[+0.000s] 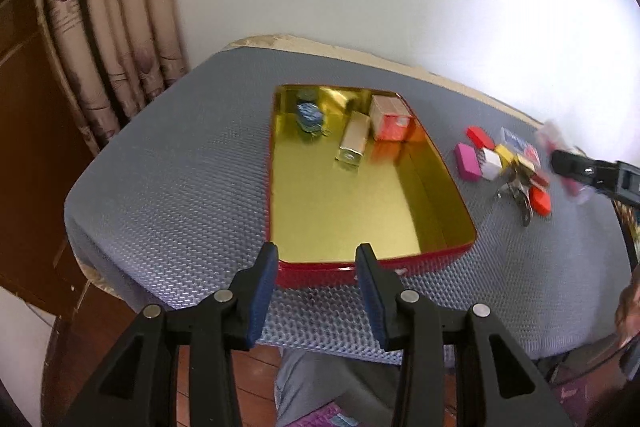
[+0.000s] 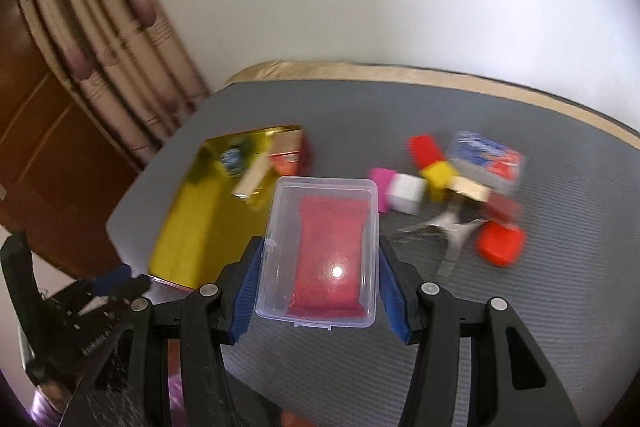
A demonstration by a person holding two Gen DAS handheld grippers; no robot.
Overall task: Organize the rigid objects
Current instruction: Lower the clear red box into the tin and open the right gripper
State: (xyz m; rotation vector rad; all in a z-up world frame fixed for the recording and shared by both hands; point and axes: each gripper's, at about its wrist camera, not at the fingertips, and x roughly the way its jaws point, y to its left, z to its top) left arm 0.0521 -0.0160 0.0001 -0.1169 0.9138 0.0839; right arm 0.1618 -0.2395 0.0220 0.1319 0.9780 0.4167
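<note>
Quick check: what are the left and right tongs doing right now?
Left tongs: open, holding nothing, by the near rim of the red tin.
Right tongs: closed on the clear plastic case with red contents.

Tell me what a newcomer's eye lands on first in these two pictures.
First, the clear plastic box with a red pack inside, clamped between the right gripper pads in the foreground. Next, the red tin tray with its shiny gold inside, on the grey mat just beyond the open left gripper. Right of it lies a heap of small coloured blocks.
</note>
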